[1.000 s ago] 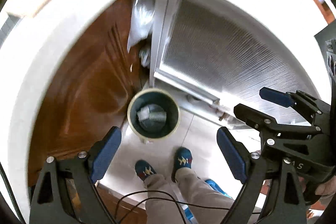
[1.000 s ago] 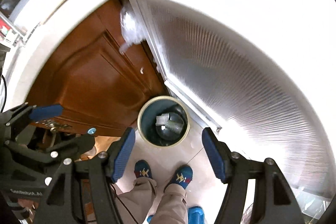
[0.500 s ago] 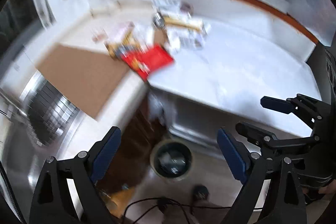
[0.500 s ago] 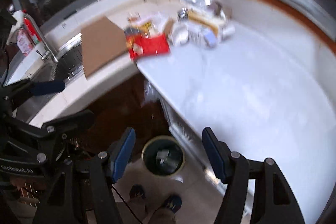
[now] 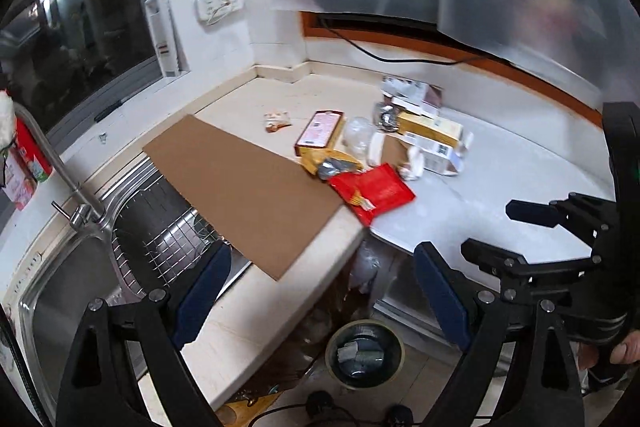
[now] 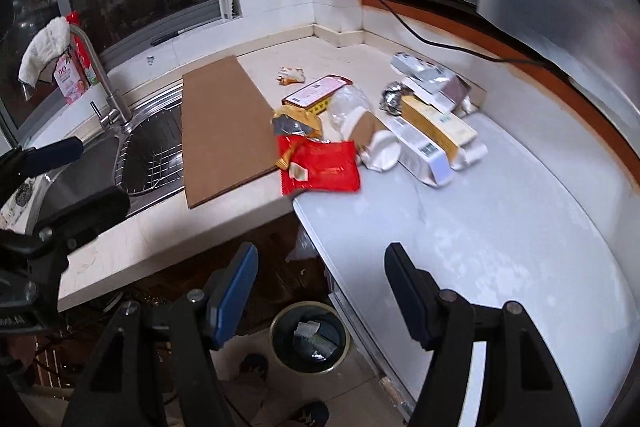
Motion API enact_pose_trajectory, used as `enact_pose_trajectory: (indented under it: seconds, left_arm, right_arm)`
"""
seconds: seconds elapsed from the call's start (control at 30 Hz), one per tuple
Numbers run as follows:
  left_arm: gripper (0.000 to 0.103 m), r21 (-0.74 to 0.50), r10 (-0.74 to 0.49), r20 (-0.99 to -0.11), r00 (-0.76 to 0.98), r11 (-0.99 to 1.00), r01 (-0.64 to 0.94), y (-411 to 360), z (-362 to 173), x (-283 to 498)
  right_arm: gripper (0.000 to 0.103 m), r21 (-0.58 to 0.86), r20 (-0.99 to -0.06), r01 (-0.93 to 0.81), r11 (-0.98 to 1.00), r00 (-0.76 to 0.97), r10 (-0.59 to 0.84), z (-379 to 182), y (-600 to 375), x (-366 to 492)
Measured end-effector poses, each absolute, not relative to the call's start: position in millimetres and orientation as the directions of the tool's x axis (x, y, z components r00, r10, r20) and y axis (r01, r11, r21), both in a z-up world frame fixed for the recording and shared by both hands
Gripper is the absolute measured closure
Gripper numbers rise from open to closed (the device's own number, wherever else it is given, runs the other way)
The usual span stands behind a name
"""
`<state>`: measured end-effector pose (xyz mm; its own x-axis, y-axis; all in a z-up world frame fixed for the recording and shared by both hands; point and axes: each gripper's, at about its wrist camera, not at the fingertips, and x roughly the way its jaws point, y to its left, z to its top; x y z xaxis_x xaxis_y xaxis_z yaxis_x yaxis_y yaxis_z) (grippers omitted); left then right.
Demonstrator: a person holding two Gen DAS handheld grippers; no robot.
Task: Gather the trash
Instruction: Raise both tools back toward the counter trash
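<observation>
**Operator:** Stainless steel on my far left: the sink (image 6: 86, 171) with its wire rack, a bent faucet (image 6: 98, 67) standing over it. Next along, a flat cardboard sheet (image 6: 222, 131) lies across the counter (image 6: 168, 239), one end reaching over the basin.

**Observer:** And the trash?

**Operator:** Just right of the cardboard. A red wrapper (image 6: 320, 169) sits at the counter's edge, touching the sheet's corner. Behind it a crumpled yellow packet (image 6: 298, 121), a red-topped flat box (image 6: 316, 93) and a clear plastic bag (image 6: 348, 105). Further right, white and yellow cartons (image 6: 434, 131) are heaped together on the white worktop (image 6: 500, 227).

**Observer:** The bin?

**Operator:** On the floor below the counter's edge, a round bin (image 6: 310, 341) with scraps already inside.

**Observer:** Fingers?

**Operator:** My left gripper (image 5: 322, 297) is spread wide, nothing between the blue pads. My right gripper (image 6: 322, 297) is wide too, and empty. Both hang above the bin, short of the pile.
</observation>
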<state>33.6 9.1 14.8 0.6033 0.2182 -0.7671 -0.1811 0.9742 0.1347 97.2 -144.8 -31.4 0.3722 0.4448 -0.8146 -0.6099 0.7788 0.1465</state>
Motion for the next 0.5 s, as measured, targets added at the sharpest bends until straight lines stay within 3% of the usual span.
enact_pose_trajectory:
  seconds: [0.23,0.4,0.5]
  left_arm:
    - [0.012,0.087,0.161,-0.79,0.591,0.984,-0.153,53,4,56]
    - [0.012,0.069,0.128,-0.809,0.573,0.99,-0.123,80,-8,77]
    - [0.012,0.044,0.094,-0.827,0.555,0.994,-0.103,96,-17,89]
  right_arm:
    - [0.037,0.085,-0.847,-0.622,0.778,0.366,0.385,-42,-101,103]
    - [0.051,0.048,-0.871,-0.608,0.792,0.363,0.331,-53,-73,110]
    - [0.052,0.027,-0.887,-0.604,0.797,0.353,0.297,-61,-57,112]
